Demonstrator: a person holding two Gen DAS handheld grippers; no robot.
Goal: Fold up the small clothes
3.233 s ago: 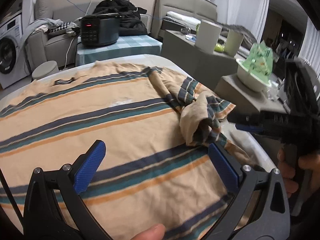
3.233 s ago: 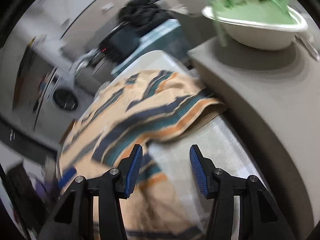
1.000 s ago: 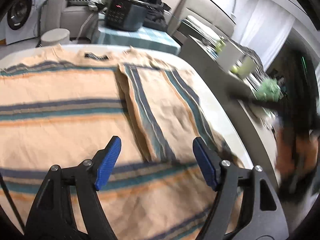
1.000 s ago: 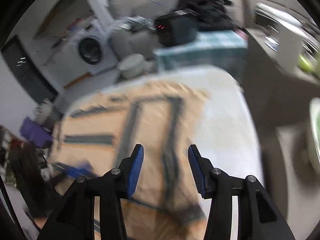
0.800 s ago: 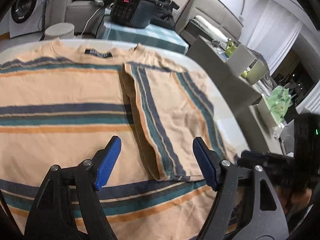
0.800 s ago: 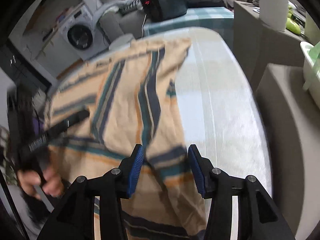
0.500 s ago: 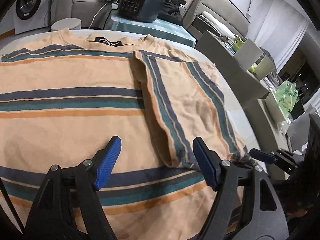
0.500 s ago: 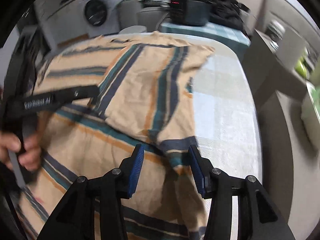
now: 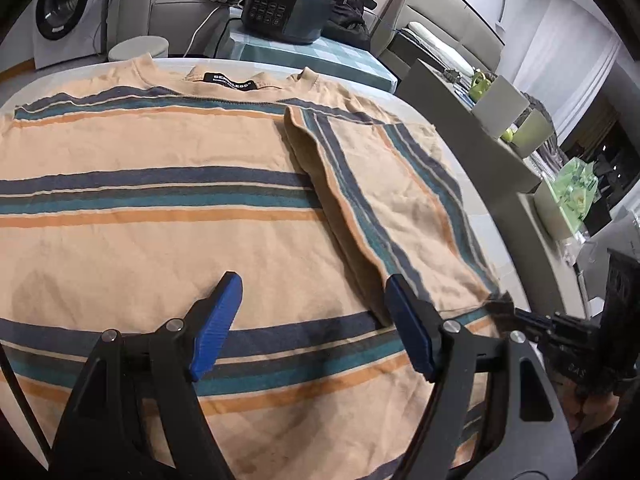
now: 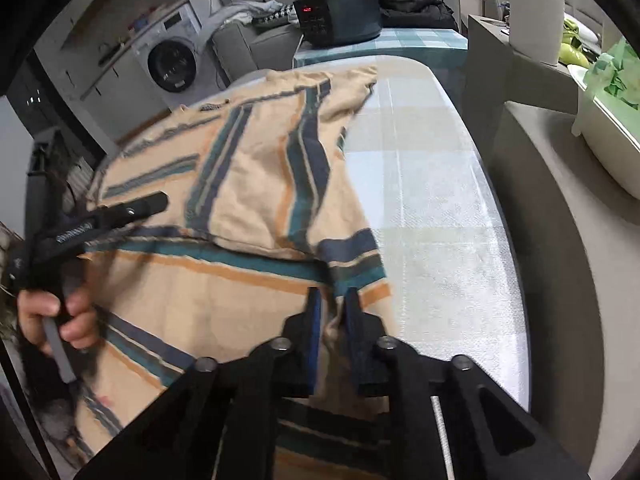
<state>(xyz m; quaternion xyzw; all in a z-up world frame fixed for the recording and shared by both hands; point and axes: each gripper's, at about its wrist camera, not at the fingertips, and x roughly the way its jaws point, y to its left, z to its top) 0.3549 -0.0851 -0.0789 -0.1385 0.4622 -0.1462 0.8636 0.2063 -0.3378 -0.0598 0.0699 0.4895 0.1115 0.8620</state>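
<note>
Left wrist view: shirt (image 9: pixel 168 216) lying flat across the table (image 9: pixel 476 196), sleeve (image 9: pixel 392 204) folded in at 2 o'clock. Left gripper (image 9: pixel 310 322) hovering over the hem area, jaws wide apart, gripping nothing. Right gripper (image 9: pixel 500 306) showing at 4 o'clock on the shirt's edge.

Right wrist view: right gripper (image 10: pixel 331 320) closing, side edge of the shirt (image 10: pixel 224 292) bunching between its pads. Fabric looking light, soft, floppy; likely best pinched at the side edge and hem corners.
</note>
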